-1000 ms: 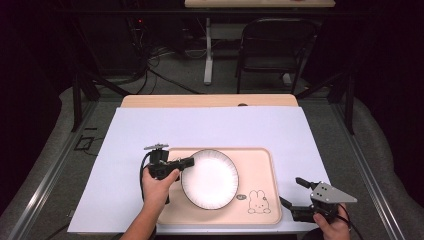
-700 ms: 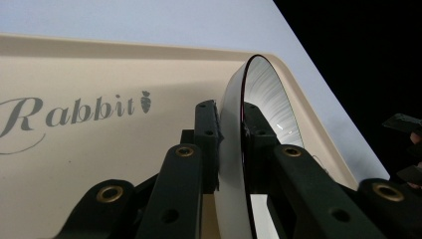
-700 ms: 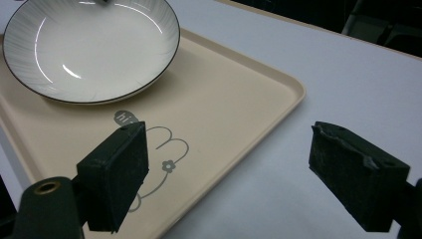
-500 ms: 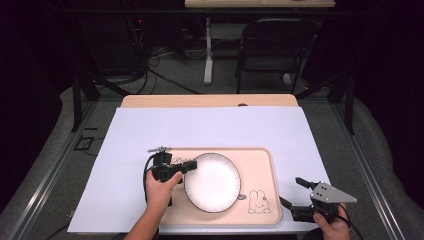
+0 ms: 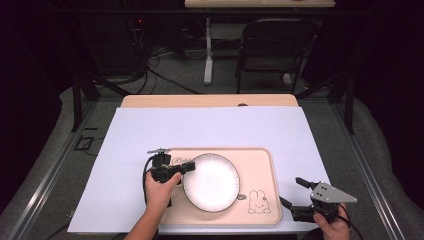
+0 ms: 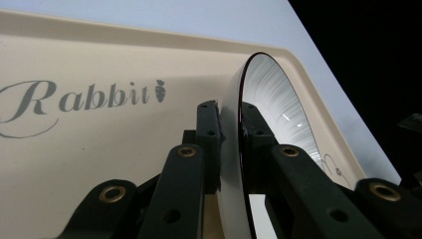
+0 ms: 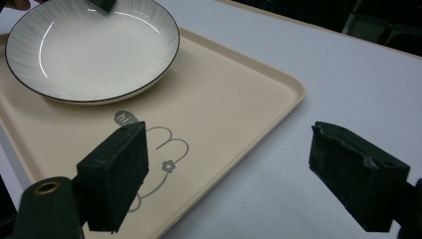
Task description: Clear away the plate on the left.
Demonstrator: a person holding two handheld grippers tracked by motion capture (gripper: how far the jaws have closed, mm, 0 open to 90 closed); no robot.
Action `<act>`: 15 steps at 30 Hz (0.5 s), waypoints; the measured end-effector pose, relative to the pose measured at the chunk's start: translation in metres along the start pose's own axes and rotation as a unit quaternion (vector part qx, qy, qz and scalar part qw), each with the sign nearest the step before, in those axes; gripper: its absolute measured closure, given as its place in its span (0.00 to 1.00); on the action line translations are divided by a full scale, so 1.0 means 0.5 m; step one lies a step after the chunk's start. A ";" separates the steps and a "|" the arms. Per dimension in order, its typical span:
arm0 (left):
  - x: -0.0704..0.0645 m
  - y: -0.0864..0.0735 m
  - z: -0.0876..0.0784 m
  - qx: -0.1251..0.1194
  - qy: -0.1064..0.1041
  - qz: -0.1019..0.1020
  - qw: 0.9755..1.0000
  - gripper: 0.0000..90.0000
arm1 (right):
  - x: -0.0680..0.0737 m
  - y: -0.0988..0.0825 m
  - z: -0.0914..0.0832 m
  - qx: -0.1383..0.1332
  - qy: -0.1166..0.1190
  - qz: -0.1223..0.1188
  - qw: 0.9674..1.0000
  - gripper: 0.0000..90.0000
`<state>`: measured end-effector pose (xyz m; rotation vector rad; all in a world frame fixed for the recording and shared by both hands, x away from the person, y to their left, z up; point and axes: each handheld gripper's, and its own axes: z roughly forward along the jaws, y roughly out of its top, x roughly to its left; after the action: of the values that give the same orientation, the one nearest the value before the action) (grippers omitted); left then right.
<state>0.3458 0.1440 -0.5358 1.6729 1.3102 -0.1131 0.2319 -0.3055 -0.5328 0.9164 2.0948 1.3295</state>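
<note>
At the near edge of the worktop (image 5: pixel 210 125), the right gripper (image 5: pixel 294 191) was held with its jaws wide apart and nothing between them, just beside the tray (image 5: pixel 260 165). The left gripper (image 5: pixel 186 167) was seen clamped on the rim of the white plate (image 5: pixel 212 182), which was over the tray's middle. A slip could be feared: only the thin glazed rim was pinched, so any tilt might let the plate drop. Whether the plate's underside was touching the tray could not be made out.

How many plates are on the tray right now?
1. The plate sits on the tray, left of centre, its rim clamped by the left gripper. None looks hidden.
</note>
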 end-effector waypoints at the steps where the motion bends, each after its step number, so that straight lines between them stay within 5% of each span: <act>1: 0.002 -0.001 0.001 0.001 0.001 -0.001 1.000 0.92 | 0.000 0.000 0.000 0.000 0.000 0.000 1.000 0.17; 15: 0.024 -0.009 0.015 0.014 0.022 -0.004 1.000 0.94 | -0.002 -0.001 0.000 -0.001 -0.001 0.002 1.000 0.17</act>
<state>0.3509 0.1470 -0.5494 1.7034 1.3528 -0.1006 0.2323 -0.3065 -0.5333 0.9207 2.0920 1.3320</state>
